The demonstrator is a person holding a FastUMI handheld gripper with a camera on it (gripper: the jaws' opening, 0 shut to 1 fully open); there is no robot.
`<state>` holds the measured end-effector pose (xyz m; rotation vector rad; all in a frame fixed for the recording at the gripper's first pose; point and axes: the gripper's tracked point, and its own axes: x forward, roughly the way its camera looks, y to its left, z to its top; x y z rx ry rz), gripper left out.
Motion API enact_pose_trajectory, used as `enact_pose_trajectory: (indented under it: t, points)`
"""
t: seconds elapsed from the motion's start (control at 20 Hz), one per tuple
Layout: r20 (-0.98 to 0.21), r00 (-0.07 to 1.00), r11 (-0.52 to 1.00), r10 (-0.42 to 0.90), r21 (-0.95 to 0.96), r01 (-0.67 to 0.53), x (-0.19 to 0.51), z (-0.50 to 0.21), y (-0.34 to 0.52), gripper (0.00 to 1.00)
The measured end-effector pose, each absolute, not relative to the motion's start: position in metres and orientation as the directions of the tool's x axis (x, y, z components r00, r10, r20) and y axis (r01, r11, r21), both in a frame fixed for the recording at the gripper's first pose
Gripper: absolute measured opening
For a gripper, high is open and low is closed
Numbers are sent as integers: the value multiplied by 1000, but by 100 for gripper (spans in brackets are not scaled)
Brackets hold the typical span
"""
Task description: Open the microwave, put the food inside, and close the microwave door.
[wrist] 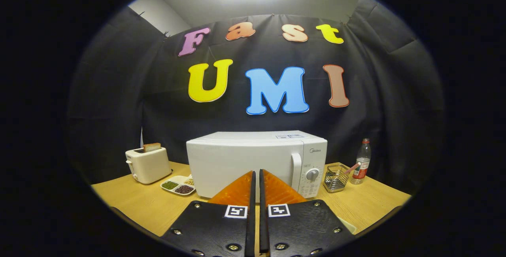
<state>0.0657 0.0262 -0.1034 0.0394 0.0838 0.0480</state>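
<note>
Now you are holding the gripper [255, 176] with its fingers nearly together, only a thin gap between them, gripping nothing. The microwave [253, 162] is sitting dead ahead at twelve o'clock, door closed. A toaster [148, 165] and a divided tray [178, 186] are lying around ten o'clock; a wire basket [336, 178] and a bottle [361, 162] at two.

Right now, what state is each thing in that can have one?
Microwave: door closed, handle untouched.
Gripper: fingers nearly together, holding nothing, short of the microwave.
Toaster: bread slice sticking up from the slot.
Divided dish: compartments filled.
Bottle: upright, capped.
Wire basket: upright.
</note>
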Motion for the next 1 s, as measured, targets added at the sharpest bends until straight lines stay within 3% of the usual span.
enact_pose_trajectory:
  t: [0.4, 0.75, 1.0]
  points:
    - [-15, 997, 991, 77, 113, -75, -14, -54, 36, 5]
    - [7, 998, 997, 66, -50, -65, -40, -25, 34, 5]
    - [35, 997, 997, 65, -49, -63, -47, -12, 23, 3]
